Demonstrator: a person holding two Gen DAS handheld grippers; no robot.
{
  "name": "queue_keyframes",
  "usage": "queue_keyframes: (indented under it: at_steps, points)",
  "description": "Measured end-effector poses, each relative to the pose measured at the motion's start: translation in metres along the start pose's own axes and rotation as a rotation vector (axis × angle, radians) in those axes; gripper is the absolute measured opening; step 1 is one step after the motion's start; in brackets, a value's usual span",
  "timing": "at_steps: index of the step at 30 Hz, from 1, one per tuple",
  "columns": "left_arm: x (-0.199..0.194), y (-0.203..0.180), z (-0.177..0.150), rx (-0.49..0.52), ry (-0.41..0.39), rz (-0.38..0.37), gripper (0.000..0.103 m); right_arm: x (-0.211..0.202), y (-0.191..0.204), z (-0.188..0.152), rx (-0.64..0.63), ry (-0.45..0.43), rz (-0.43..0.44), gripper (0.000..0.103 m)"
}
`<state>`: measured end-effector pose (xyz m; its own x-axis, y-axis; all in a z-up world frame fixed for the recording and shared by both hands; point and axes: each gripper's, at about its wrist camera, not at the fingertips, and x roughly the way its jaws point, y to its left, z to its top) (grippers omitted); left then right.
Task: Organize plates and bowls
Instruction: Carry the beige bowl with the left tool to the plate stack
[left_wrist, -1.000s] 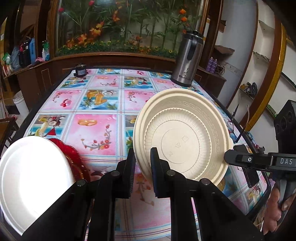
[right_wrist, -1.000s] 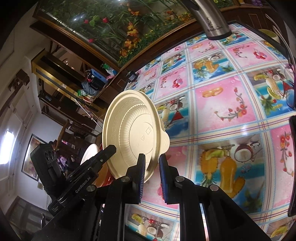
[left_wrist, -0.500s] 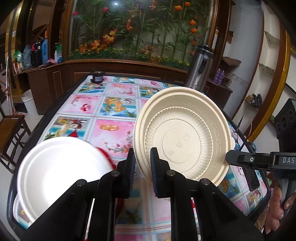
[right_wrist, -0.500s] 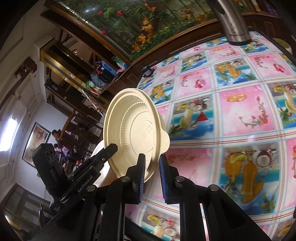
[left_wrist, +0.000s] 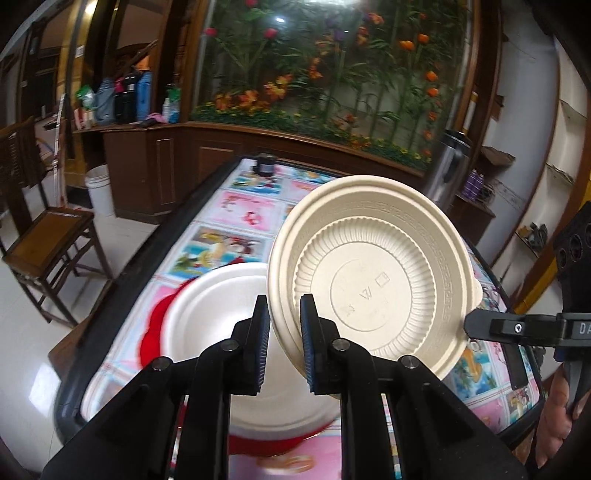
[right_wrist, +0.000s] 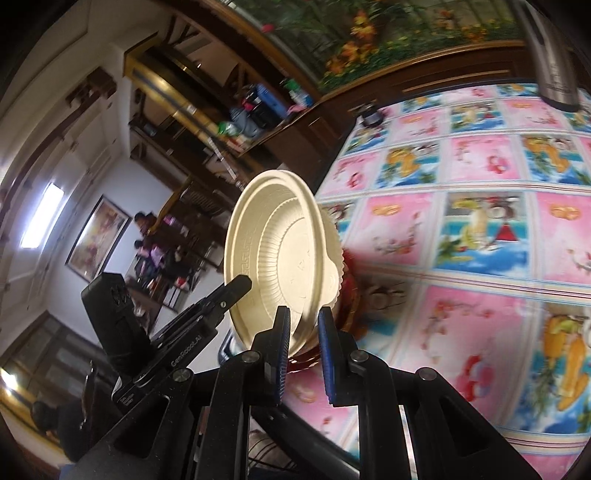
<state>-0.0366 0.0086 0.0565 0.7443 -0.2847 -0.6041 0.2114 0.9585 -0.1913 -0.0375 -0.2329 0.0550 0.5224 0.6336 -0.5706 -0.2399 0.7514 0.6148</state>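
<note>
floral table (left_wrist: 236, 206): both grippers, left (left_wrist: 281, 345) and right (right_wrist: 302, 354), pinch the beige plate's (left_wrist: 373, 273) rim; uneven pull could drop it onto the white plate (left_wrist: 221, 302).

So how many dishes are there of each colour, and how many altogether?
Beige dishes: 1, the beige plate pinched at its rim by both the left gripper and the right gripper.
White dishes: 1, the white plate on the table.
Red dishes: 1, the red plate under the white one.
Total: 3
</note>
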Motion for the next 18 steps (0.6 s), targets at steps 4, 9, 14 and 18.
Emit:
queue_keyframes:
  at_steps: [4,9,14,18]
  points:
    - [-0.003,0.020,-0.005,-0.034,0.009,0.024,0.014,0.024,0.015,-0.002,-0.020,0.059,0.025,0.016]
    - [-0.003,0.039,-0.012,-0.061,0.022,0.063,0.013,0.054,0.021,-0.006,-0.002,0.133,0.064,0.016]
    - [0.003,0.050,-0.017,-0.081,0.045,0.076,0.014,0.073,0.019,-0.008,0.020,0.173,0.074,0.016]
    - [0.008,0.052,-0.021,-0.086,0.059,0.079,0.014,0.081,0.017,-0.009,0.030,0.190,0.065,0.017]
